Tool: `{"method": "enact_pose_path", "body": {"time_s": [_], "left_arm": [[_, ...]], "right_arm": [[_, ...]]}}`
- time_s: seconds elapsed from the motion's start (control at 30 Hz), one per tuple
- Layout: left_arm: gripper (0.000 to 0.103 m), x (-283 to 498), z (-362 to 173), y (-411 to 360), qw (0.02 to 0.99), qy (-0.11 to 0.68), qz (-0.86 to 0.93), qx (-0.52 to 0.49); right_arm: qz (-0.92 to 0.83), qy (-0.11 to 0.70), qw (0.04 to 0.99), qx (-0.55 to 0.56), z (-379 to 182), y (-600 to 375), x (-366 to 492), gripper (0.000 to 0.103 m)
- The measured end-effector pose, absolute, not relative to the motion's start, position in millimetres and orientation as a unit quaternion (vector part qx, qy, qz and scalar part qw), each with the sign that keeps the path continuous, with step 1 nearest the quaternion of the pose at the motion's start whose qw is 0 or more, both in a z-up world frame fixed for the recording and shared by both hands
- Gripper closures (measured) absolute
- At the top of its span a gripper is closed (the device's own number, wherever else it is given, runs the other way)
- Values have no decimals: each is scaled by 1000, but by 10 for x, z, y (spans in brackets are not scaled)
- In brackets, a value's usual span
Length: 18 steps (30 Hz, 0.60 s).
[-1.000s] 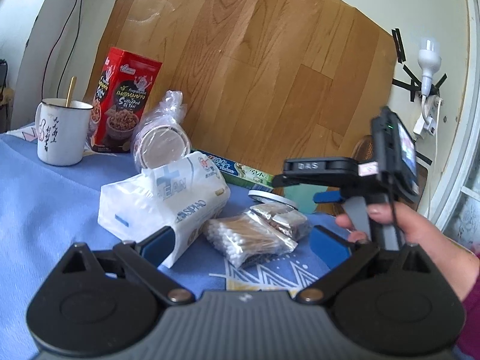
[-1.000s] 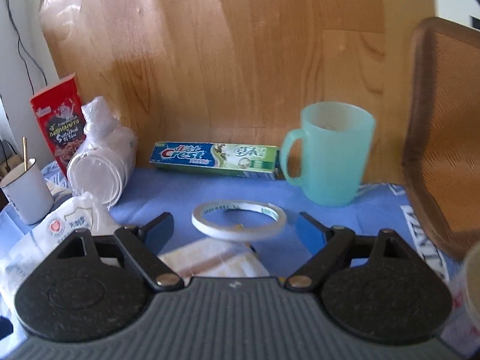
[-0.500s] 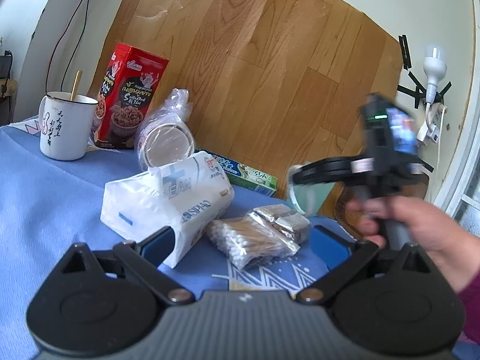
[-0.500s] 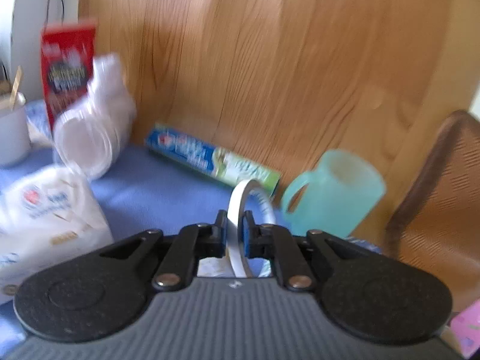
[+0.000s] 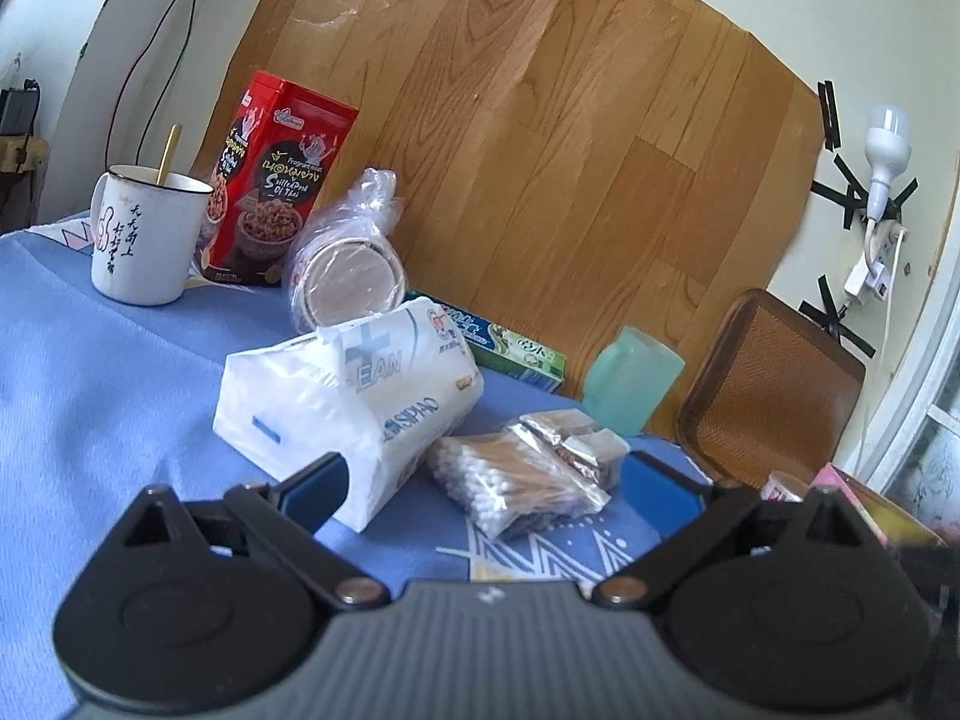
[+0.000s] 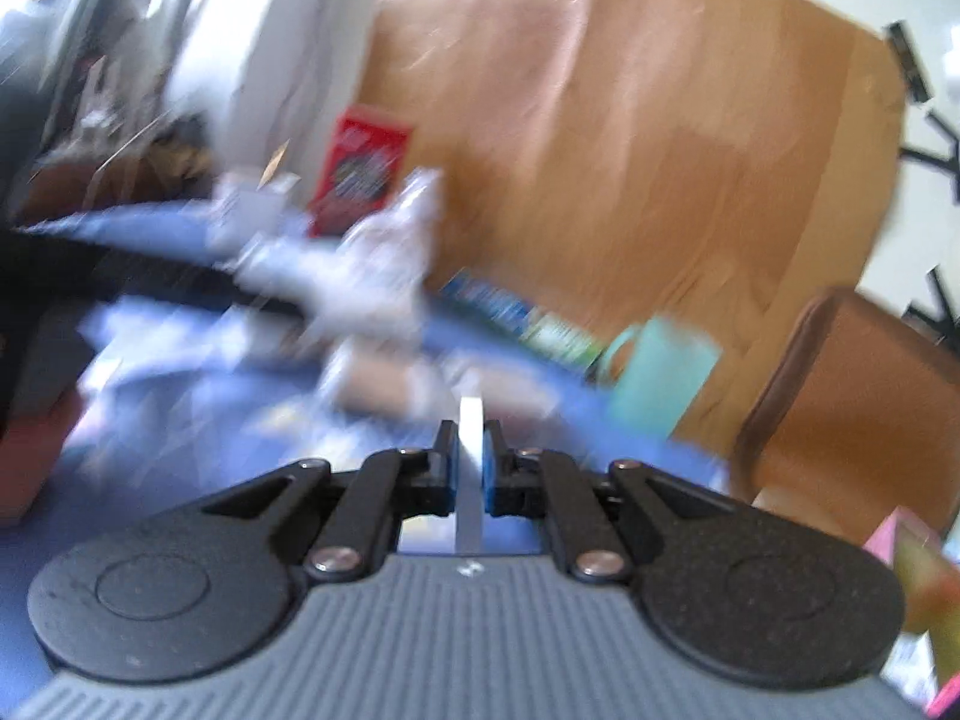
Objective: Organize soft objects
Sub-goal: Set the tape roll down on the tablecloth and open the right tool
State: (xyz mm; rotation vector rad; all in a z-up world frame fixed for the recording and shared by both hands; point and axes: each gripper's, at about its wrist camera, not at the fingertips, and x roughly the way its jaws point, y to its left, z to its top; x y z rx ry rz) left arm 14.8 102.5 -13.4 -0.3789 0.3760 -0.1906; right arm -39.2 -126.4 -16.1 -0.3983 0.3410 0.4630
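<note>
My right gripper (image 6: 470,468) is shut on a white tape ring (image 6: 470,420), held edge-on between its blue pads; that view is smeared by motion. My left gripper (image 5: 489,480) stands open, low over the blue cloth. Just ahead of its left finger lies a white tissue pack (image 5: 348,396). A clear bag of cotton swabs (image 5: 510,480) lies between its fingers, apart from the pads, with a foil packet (image 5: 576,444) behind the bag. The right gripper does not show in the left wrist view.
A white mug (image 5: 144,234), a red snack box (image 5: 276,180) and bagged paper cups (image 5: 345,276) stand at the back left. A toothpaste box (image 5: 516,351) and a teal cup (image 5: 630,378) sit by the wooden board. A brown chair (image 5: 774,384) and a pink box (image 5: 864,498) are at right.
The right gripper closed on the tape ring, lifted it off the cloth, rolled and swung back out of the left wrist view. The left gripper stayed in place.
</note>
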Motion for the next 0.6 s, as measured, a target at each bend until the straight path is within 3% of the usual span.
{"method": "enact_pose_path", "body": {"time_s": [0.07,0.1,0.13,0.23,0.6], "left_arm": [[2,143,-134,1016,961,186,-91,-184],[2,141,-135,1014,961,186,-91,-182],[2,142,-135,1011,961,187,-90,-181],[1,152,-135,1011,961,189,-90,-181],[1,173,-144,1022,959,195,-95,-185]], "right_arm": [[249,189,933,-179,-234,-1290,-475,68],[260,196,931,-162,-255,-1317,-498,43],[267,198,933,-141,-262,-1334,-539,28],[282,192,936,-89,-250,-1413,-535,22],[238,210,945,83,-350,-1815,-450,22]]}}
